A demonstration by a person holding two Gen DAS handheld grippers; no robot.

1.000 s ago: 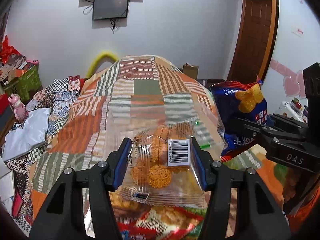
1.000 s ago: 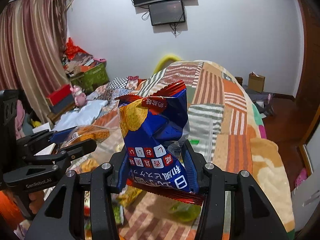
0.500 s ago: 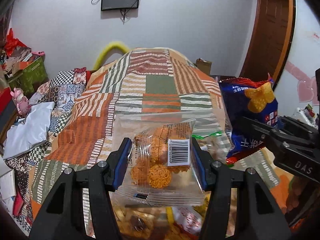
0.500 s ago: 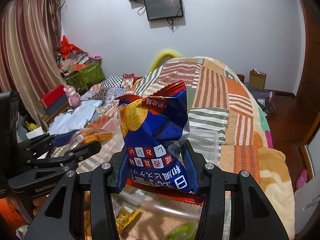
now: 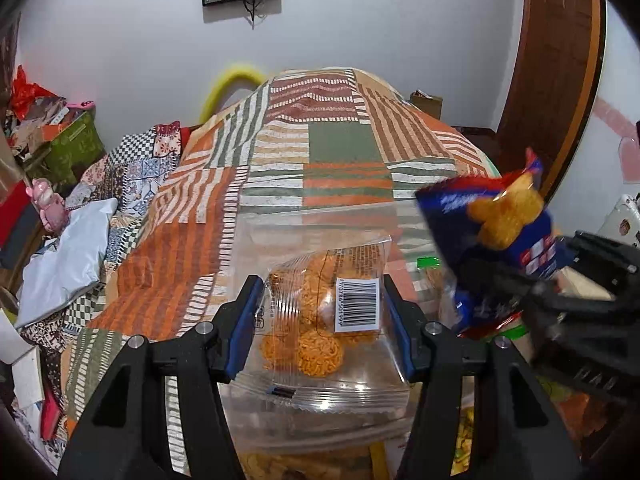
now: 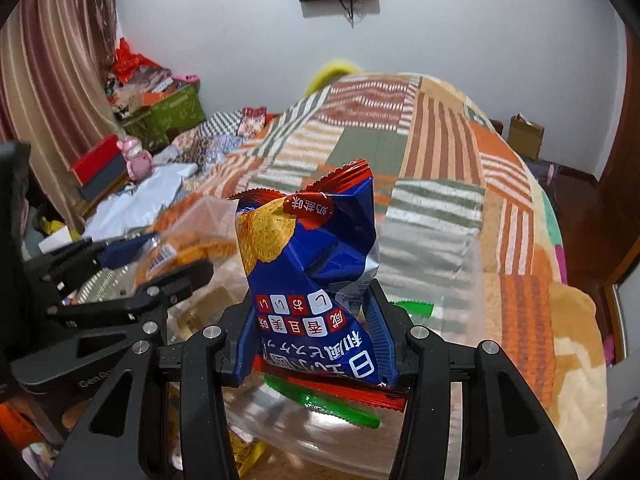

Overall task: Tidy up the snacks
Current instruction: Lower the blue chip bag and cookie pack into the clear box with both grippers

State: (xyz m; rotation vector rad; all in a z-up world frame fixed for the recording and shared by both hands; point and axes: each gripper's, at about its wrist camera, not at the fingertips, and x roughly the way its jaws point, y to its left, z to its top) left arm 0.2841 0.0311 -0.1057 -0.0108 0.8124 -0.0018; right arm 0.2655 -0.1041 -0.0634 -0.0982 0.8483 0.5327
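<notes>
Both packets have been lowered toward the clear bin [image 5: 280, 216] since the earlier frame; clear noodle-snack packet [image 5: 320, 320] pinched in left gripper [image 5: 320, 334] jaws, over the bin; blue cracker bag [image 6: 308, 280] clamped in right gripper [image 6: 312, 340] jaws; both light, crinkly, crushable, best held at edges; bin contents blurred, partly cut off.

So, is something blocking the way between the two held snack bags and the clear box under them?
Nothing visible does. The clear packet and blue bag hang above the open clear box, which has no lid on.
</notes>
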